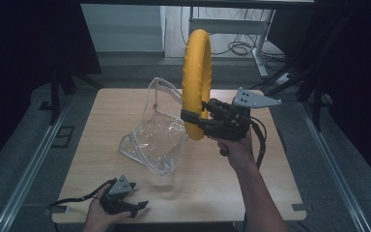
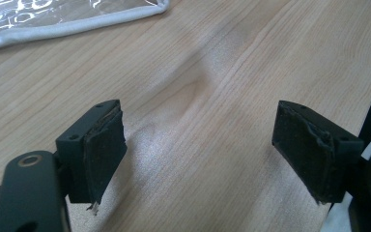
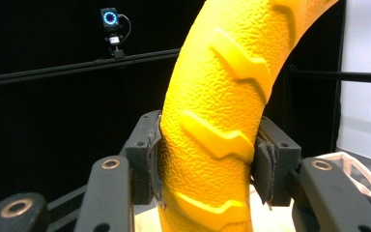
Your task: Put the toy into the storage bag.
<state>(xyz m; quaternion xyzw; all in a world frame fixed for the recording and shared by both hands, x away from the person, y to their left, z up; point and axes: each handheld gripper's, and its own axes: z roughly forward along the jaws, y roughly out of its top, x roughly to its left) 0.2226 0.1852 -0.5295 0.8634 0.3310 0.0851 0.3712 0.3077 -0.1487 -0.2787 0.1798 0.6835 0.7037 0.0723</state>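
The right hand-held gripper [image 1: 196,117] is clamped on a yellow ring [image 1: 196,77], its two black jaws pressed against either side of the ring's lower arc. The ring stands upright, lifted over the far right part of the bench [image 1: 222,179], just right of a clear bag [image 1: 153,130]. In the right gripper view the ring [image 3: 217,111] is thick and rounded, with a pebbled skin and raised zigzag ridges across it; the jaw pads [image 3: 155,164] look worn and frayed at the edges. The right hand [image 1: 235,147] grips the tool from below, the forearm reaching up from the near right edge.

The left hand-held gripper [image 1: 137,207] rests low at the near left corner of the bench, jaws spread wide and holding nothing. In its own view the left hand-held gripper [image 2: 198,154] has bare, pale wood grain between the jaws, and the bag's white piped edge [image 2: 77,24] lies far left. The bag is soft, crinkled transparent plastic, slumped on the bench with its handle raised
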